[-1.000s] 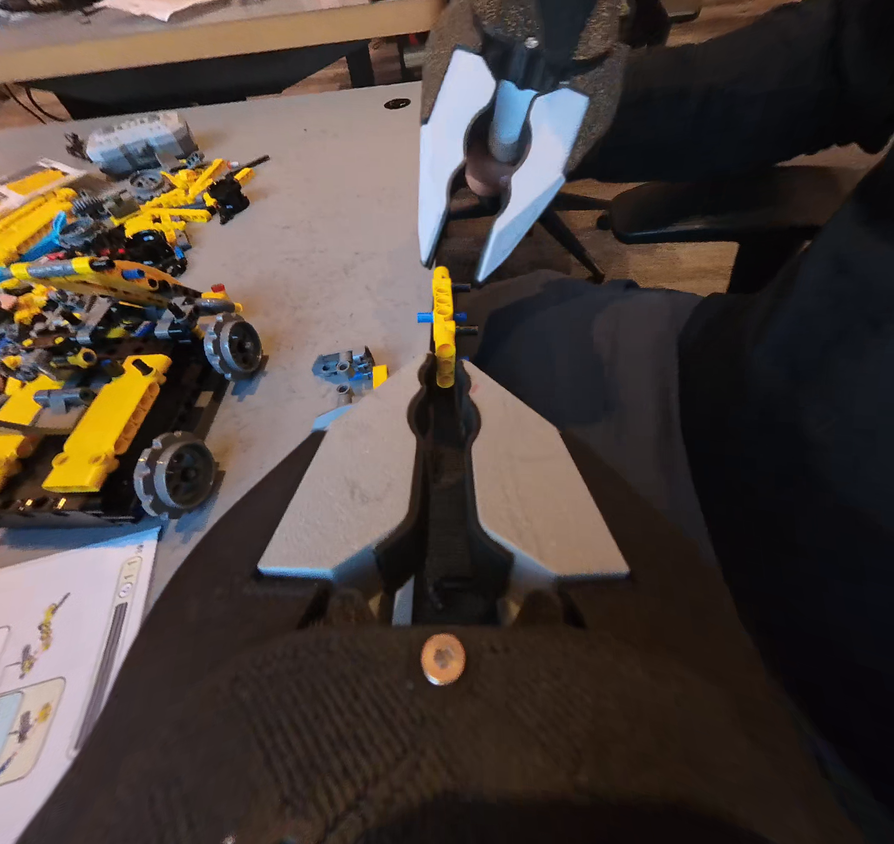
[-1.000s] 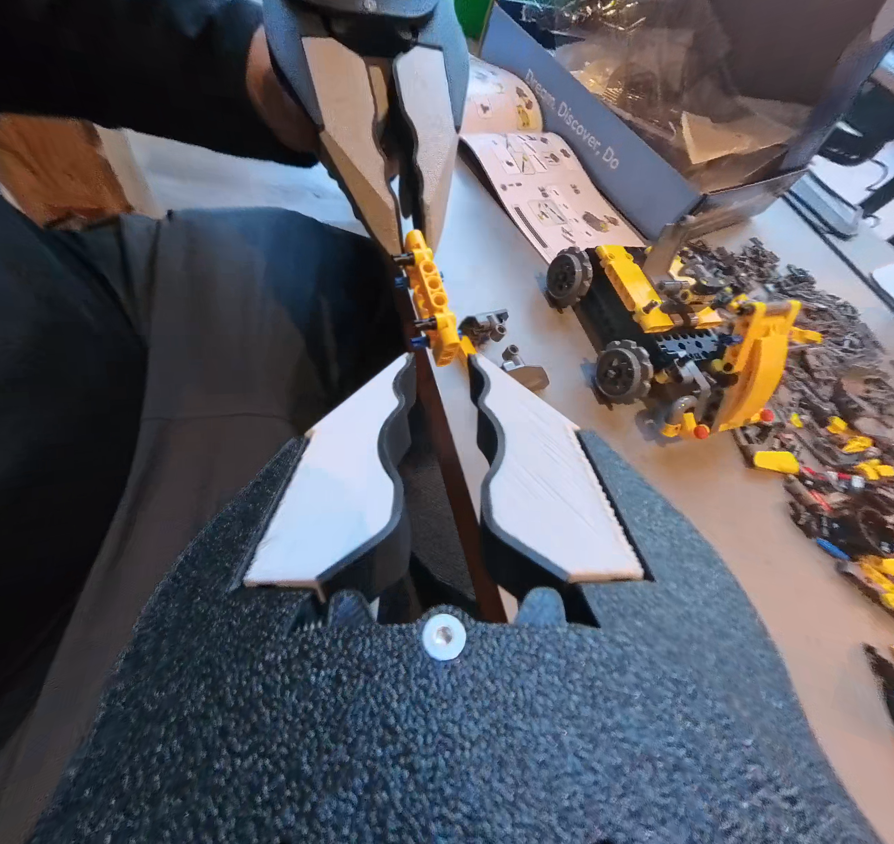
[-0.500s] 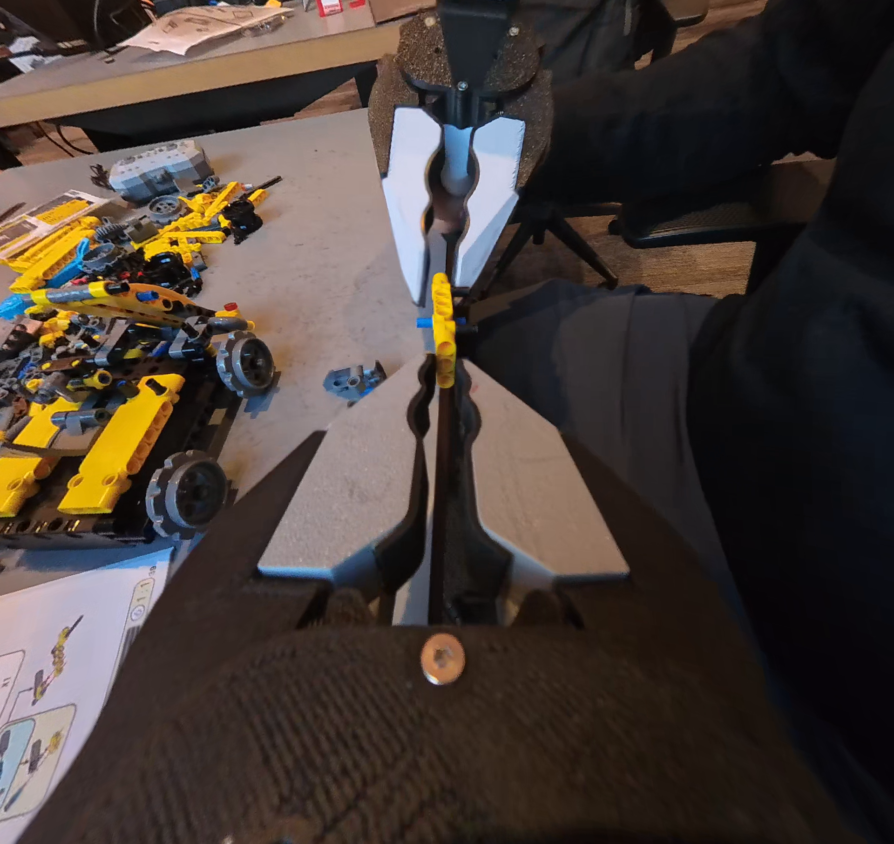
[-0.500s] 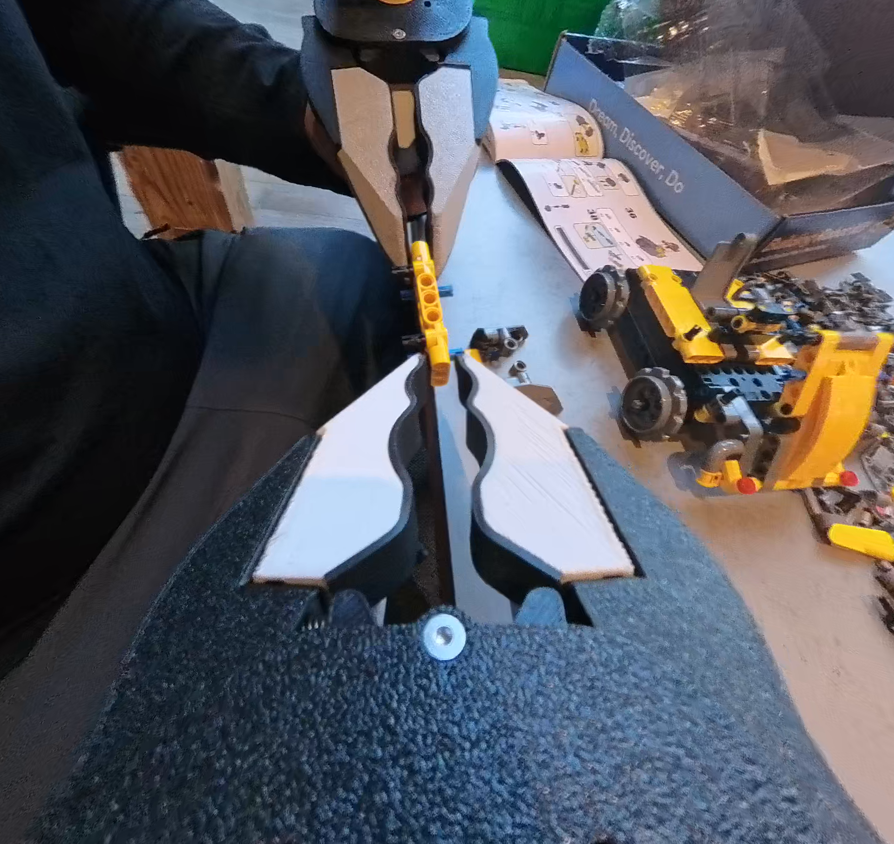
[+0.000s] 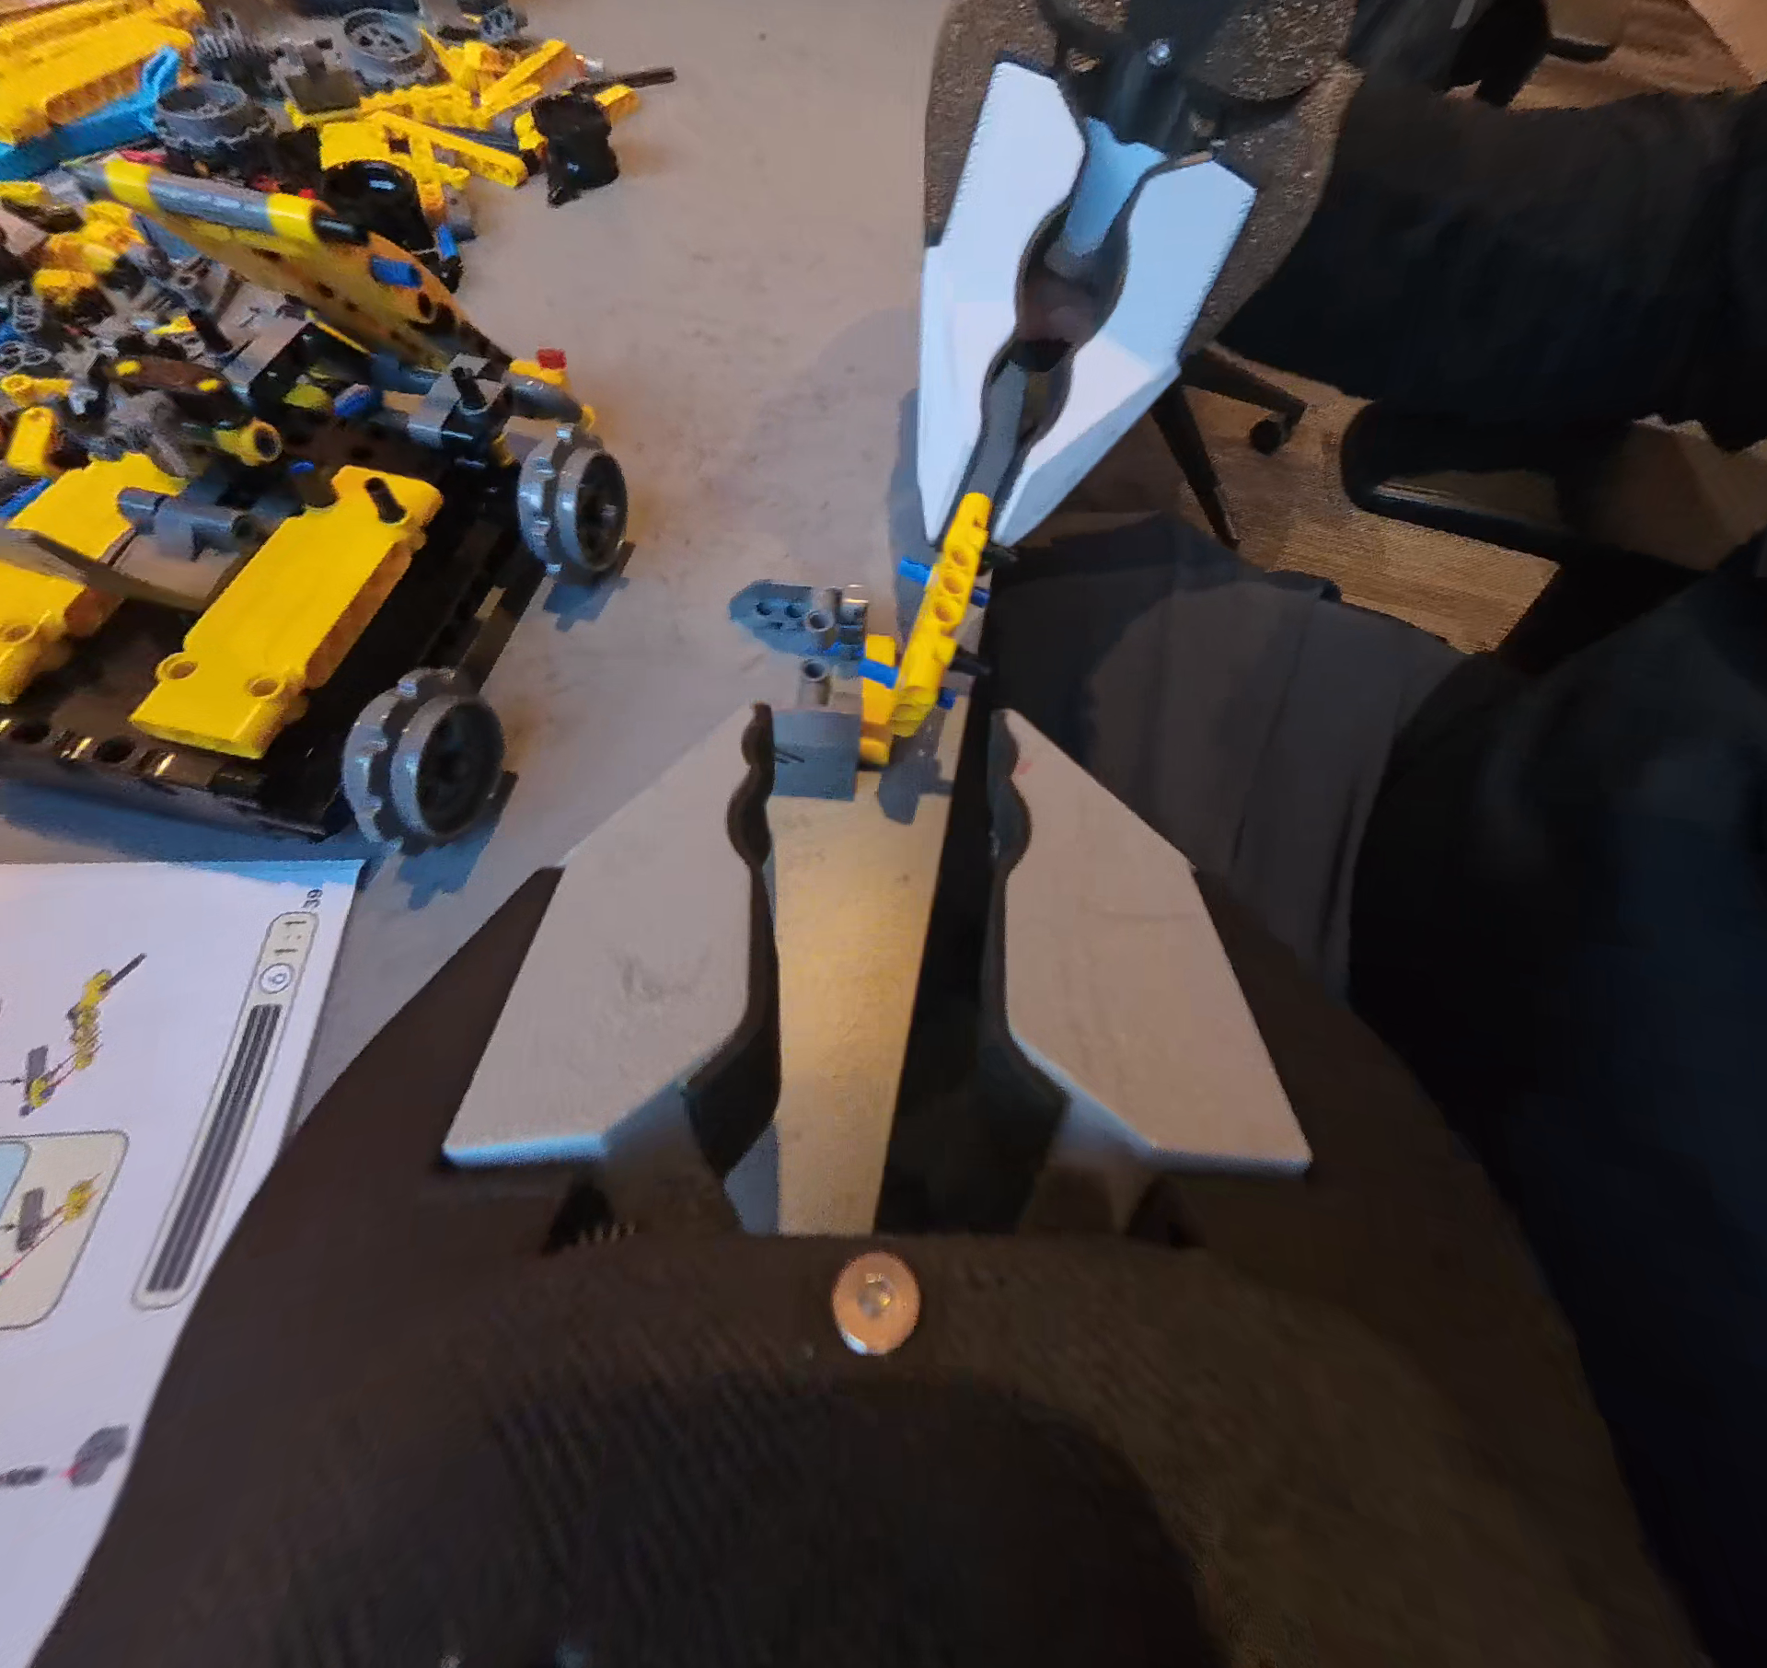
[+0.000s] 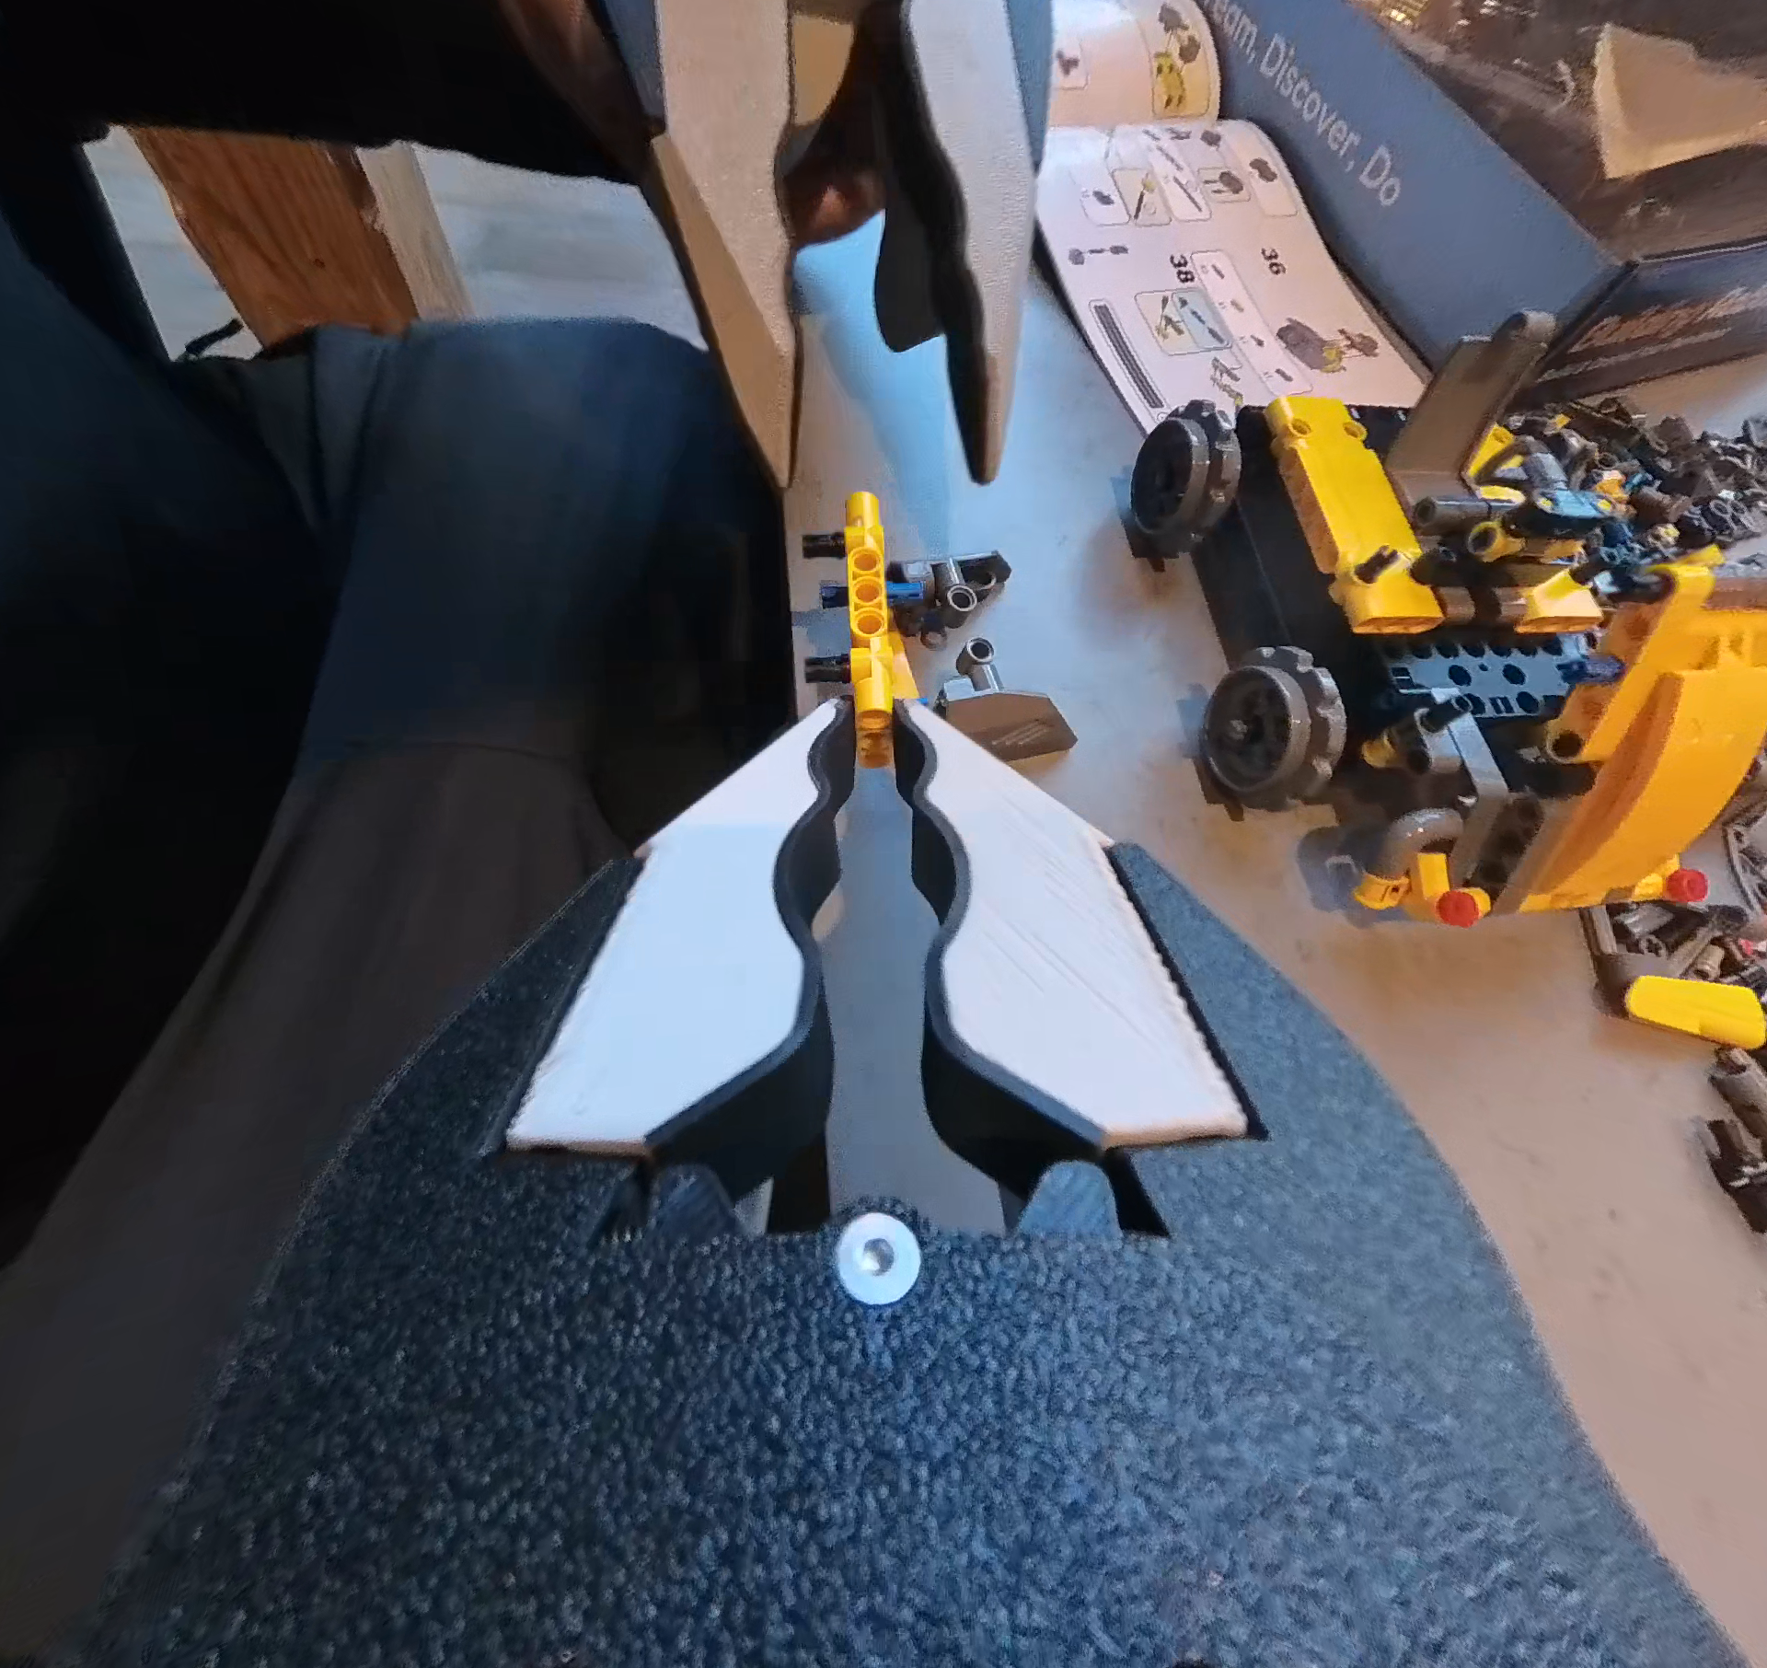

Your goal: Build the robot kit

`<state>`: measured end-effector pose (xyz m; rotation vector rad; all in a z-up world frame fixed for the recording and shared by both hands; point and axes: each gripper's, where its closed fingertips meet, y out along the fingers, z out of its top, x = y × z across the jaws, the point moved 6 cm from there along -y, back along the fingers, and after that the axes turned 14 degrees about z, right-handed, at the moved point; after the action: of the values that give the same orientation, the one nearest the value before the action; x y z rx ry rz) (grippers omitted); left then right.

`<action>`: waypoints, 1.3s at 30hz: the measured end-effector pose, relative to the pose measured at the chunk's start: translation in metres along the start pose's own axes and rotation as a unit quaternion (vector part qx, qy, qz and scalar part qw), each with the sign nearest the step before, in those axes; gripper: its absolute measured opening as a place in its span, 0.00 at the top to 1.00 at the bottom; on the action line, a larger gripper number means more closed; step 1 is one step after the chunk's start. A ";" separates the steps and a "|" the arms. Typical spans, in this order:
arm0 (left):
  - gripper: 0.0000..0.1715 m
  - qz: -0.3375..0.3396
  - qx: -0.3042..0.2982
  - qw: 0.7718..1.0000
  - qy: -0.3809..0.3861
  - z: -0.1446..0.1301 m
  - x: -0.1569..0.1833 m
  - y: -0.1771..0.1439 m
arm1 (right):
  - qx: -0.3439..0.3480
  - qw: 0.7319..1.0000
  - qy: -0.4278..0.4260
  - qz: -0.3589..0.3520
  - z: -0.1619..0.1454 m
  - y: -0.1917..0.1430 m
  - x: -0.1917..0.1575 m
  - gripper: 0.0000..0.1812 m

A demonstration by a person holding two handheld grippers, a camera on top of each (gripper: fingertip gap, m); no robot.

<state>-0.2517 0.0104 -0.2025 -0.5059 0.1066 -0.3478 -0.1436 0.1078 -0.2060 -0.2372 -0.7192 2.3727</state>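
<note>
My right gripper (image 6: 872, 723) clamps yellow beam (image 6: 868, 637) by one end, above table (image 5: 746, 302) edge. My left gripper (image 5: 865, 742) fingers apart, empty, nearest beam's free end. Grey pieces (image 5: 813, 618) lie just beside; yellow vehicle model (image 6: 1434, 647) well apart.

The booklet (image 5: 143, 1096) runs off the left wrist view's left edge. In the right wrist view the box (image 6: 1415, 140) is cut by the top edge, the parts pile (image 6: 1702, 1029) by the right edge, its pieces too small to tell.
</note>
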 end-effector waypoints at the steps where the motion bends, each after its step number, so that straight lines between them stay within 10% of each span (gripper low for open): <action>1: 0.74 0.000 -0.004 1.000 0.003 0.000 -0.002 0.001 | -0.005 1.000 -0.001 0.003 0.000 0.001 0.001 0.96; 9: 0.65 -0.028 -0.078 0.996 0.034 -0.005 -0.009 0.017 | -0.023 0.998 0.010 0.050 -0.002 0.011 0.005 0.96; 39: 0.64 -0.075 -0.065 0.990 0.095 -0.002 -0.013 0.023 | -0.022 0.997 0.009 0.075 -0.002 0.013 0.008 0.96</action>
<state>-0.2577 0.0329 -0.2157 -0.6111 0.2785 -0.5397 -0.1556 0.1051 -0.2146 -0.3417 -0.7706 2.4954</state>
